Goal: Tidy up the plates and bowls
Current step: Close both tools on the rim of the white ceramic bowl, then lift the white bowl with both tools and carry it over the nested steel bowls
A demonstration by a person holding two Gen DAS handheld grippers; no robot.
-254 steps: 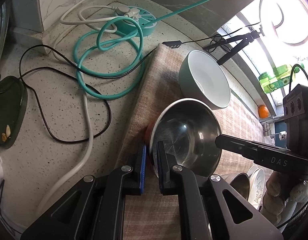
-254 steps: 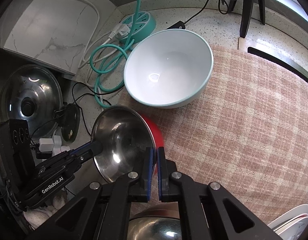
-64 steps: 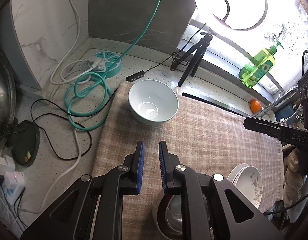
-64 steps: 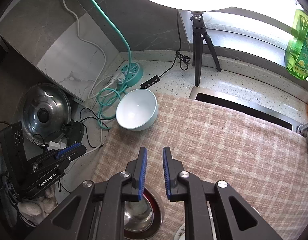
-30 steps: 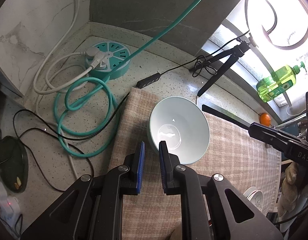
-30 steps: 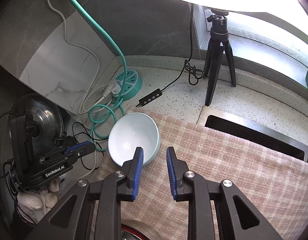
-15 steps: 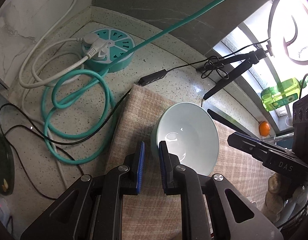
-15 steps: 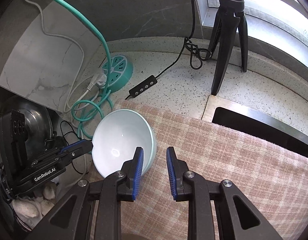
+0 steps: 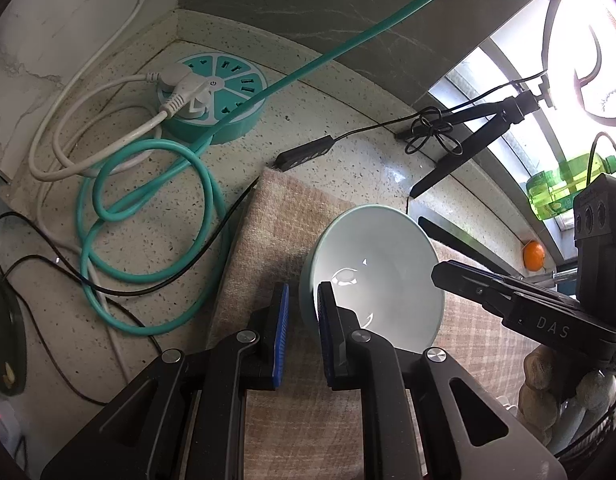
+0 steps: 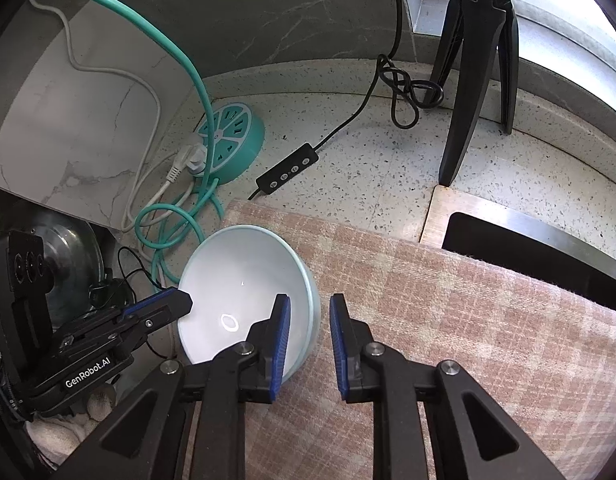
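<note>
Presently both claws straddle the bowl [image 9: 378,276] on the cloth [image 10: 448,300]: left gripper [image 9: 303,314] at its 9 o'clock rim, right gripper [image 10: 308,330] at 3 o'clock, each part-open, gripping nothing, apparently positioned for a two-sided lift.

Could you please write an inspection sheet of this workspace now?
Surface: plaid cloth on speckled counter.
Job's things: pale green bowl on the cloth's corner.
Clutter: green bottle, orange ball.
Grippers: left claw open, straddling the bowl's rim; right claw open, straddling the opposite rim.
Cables: teal cord coiled beside round power strip; black cable with inline control.
Surroundings: tripod, sink.
</note>
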